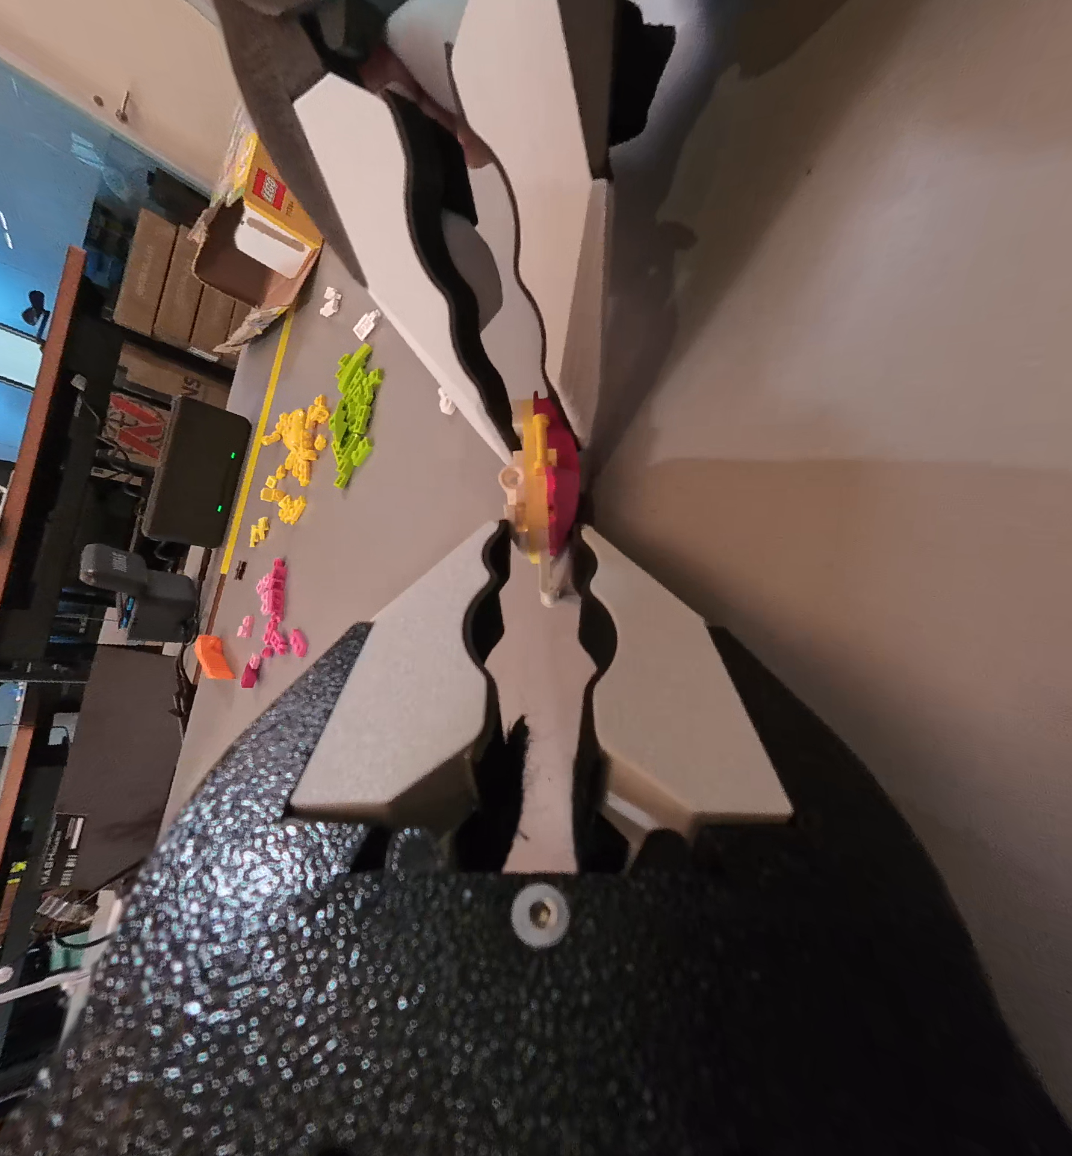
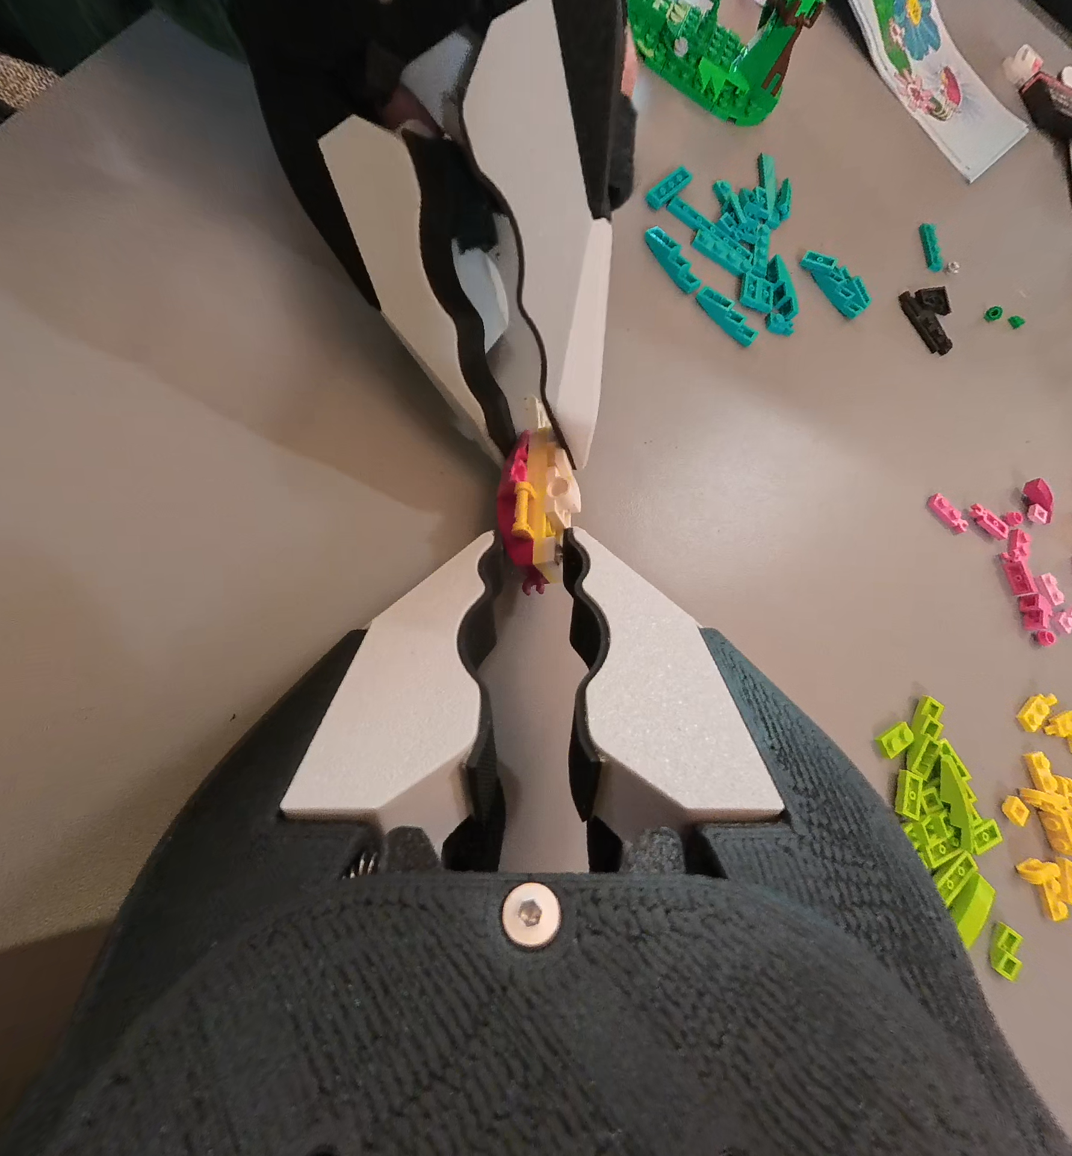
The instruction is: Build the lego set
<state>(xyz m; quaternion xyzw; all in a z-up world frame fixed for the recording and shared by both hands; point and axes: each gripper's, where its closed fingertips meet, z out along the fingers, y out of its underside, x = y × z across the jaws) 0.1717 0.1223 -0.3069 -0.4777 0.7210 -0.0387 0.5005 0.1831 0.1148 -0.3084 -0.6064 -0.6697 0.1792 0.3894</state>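
Observation:
A small round lego assembly [image 1: 549, 481], magenta and yellow with white parts and a yellow bar, is held in the air between both grippers. My left gripper [image 1: 542, 538] is shut on its lower end, where a pale stem sticks out. My right gripper [image 1: 542, 431] comes in from the top of the left wrist view and grips the opposite end. In the right wrist view the assembly [image 2: 539, 507] sits in my right gripper [image 2: 532, 544], with my left gripper [image 2: 536, 447] meeting it from above. The grey table [image 2: 208, 438] lies below.
Loose piles lie to the right: teal bricks [image 2: 746, 250], pink bricks [image 2: 1021, 563], lime bricks [image 2: 939, 807], yellow bricks [image 2: 1065, 807], black pieces [image 2: 927, 313]. A green build [image 2: 721, 56] and a booklet [image 2: 933, 81] sit far right. A yellow box [image 1: 270, 187] stands at the table's end. Less than 4 cm separates the two grippers' tips.

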